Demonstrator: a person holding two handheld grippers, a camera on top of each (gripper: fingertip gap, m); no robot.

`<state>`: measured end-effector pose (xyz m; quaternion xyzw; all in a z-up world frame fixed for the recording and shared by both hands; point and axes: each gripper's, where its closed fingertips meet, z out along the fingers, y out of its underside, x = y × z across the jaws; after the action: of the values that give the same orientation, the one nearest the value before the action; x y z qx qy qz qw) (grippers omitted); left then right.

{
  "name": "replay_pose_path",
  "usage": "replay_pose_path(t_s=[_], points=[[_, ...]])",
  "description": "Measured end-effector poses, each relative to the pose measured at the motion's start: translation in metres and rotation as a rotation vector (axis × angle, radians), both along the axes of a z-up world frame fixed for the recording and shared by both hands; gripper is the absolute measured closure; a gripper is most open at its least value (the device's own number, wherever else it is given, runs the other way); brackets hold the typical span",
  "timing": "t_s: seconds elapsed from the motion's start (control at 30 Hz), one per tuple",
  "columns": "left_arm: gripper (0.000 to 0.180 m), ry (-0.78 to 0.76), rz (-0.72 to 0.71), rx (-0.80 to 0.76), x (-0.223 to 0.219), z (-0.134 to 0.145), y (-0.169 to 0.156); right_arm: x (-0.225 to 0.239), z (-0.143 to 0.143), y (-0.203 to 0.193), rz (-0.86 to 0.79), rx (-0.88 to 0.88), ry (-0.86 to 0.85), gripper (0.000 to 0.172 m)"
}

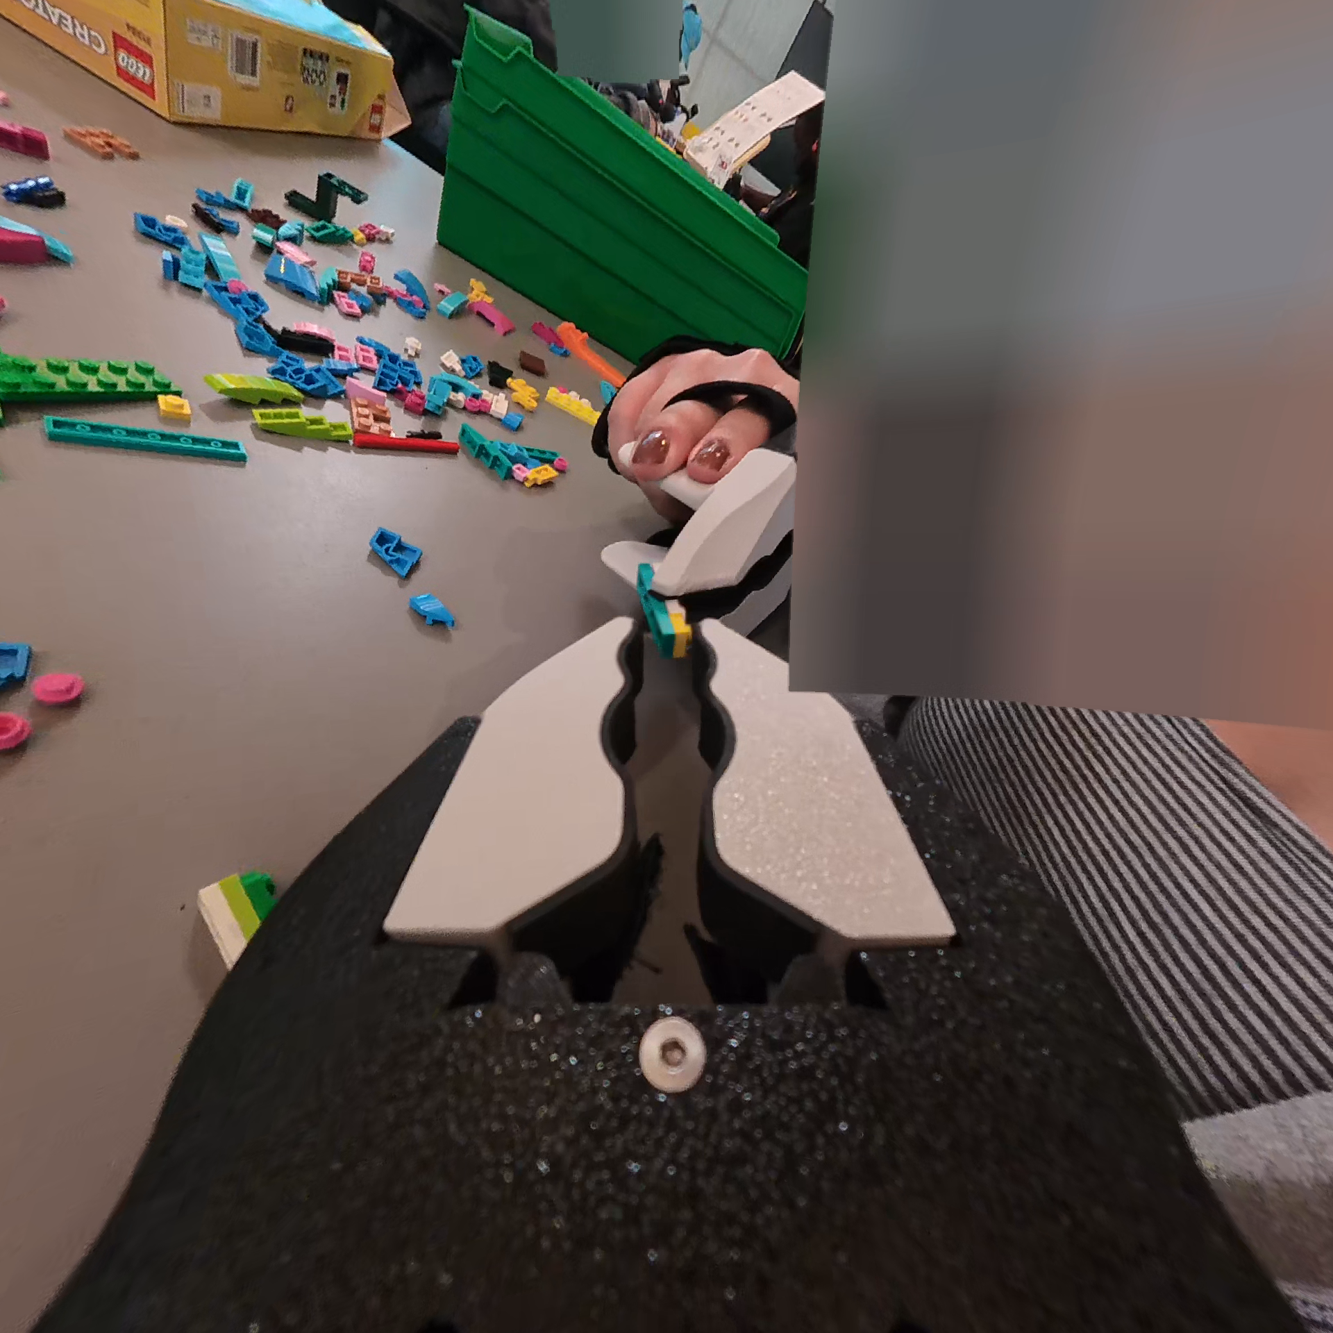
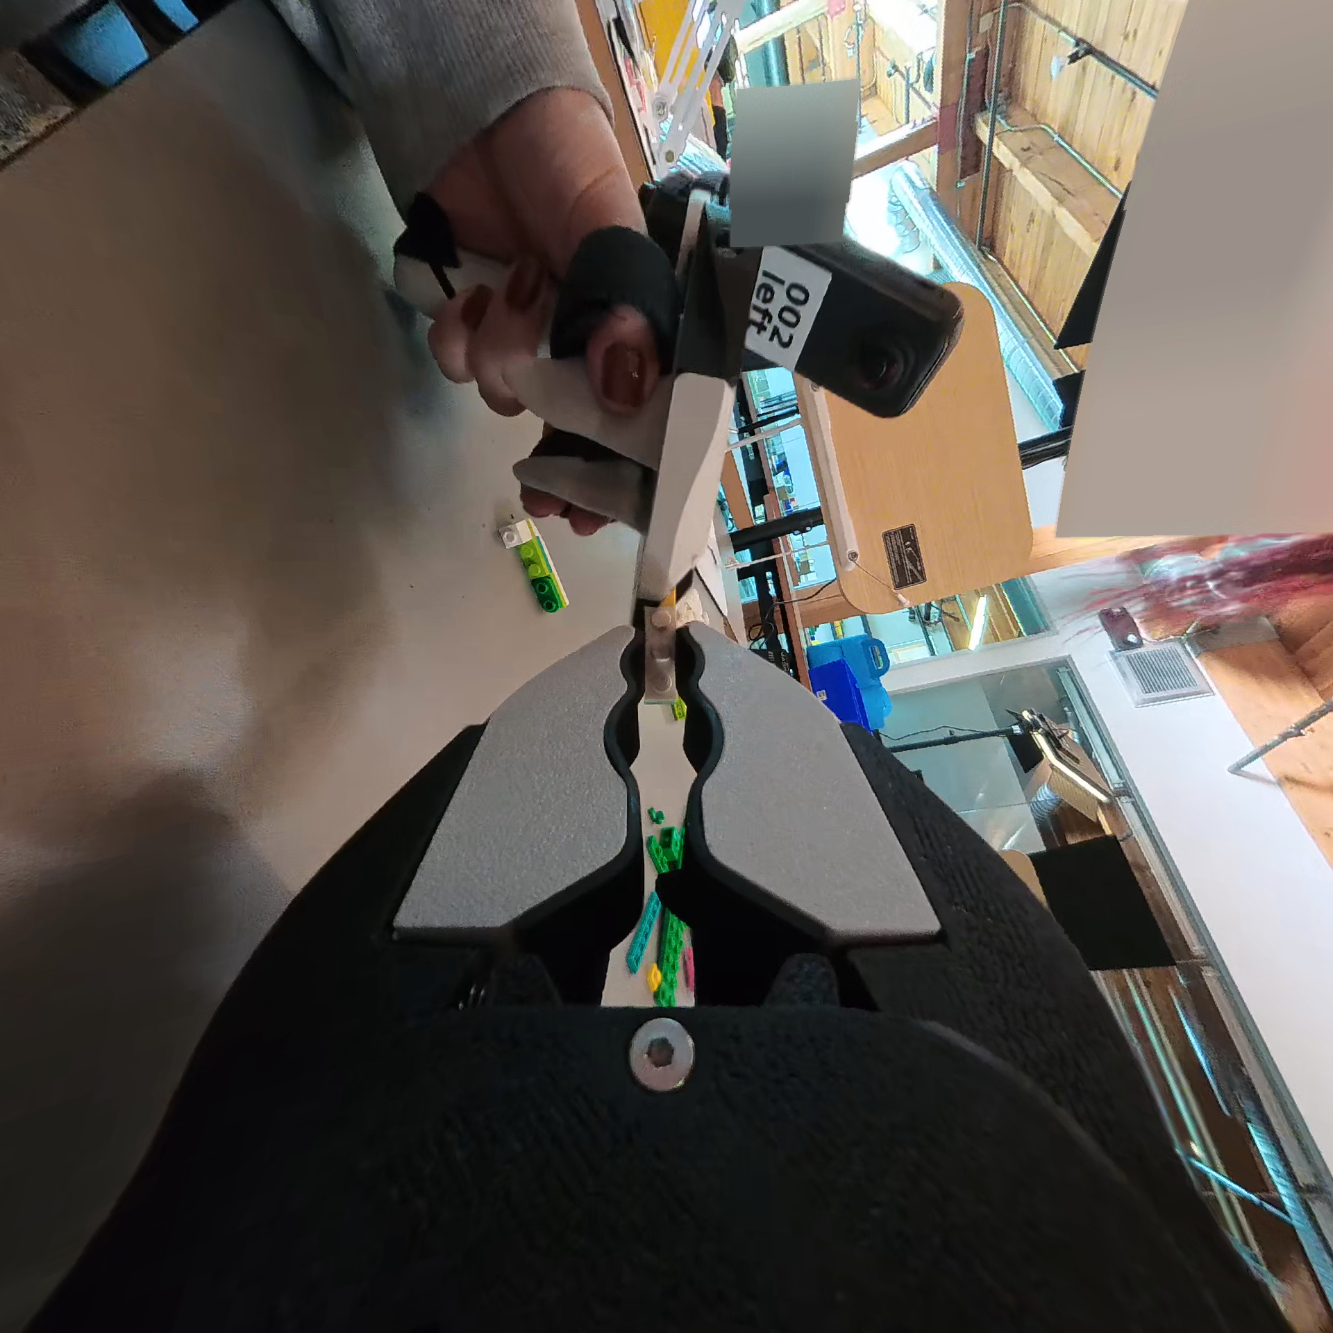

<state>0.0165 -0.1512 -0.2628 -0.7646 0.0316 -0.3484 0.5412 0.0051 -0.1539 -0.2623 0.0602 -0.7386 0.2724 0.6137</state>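
Two grippers meet over a grey table. In the left wrist view we see the left gripper with its jaws slightly apart; a small teal and yellow brick assembly sits at its tips, but we cannot tell whether its pads press on it. The right gripper, held by a hand, clamps the far end of that assembly. Loose coloured bricks lie scattered to the left, with a green bin and a yellow box behind.

In the right wrist view, the right gripper is clenched on a thin studded plate of the assembly. The left gripper reaches its top end from above. A green and white brick stack lies nearby on the table.
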Motion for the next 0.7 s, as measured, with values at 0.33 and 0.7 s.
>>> replay_pose_path(t_s=[0.33, 0.7], points=[[0.171, 0.031, 0.006, 0.01, -0.002, -0.001, -0.001, -0.001, -0.004, 0.001, -0.001, 0.028, -0.001, 0.166], [0.166, 0.056, -0.012, -0.042, 0.001, -0.012, -0.001, -0.001, -0.004, 0.001, 0.002, 0.035, 0.009, 0.165]])
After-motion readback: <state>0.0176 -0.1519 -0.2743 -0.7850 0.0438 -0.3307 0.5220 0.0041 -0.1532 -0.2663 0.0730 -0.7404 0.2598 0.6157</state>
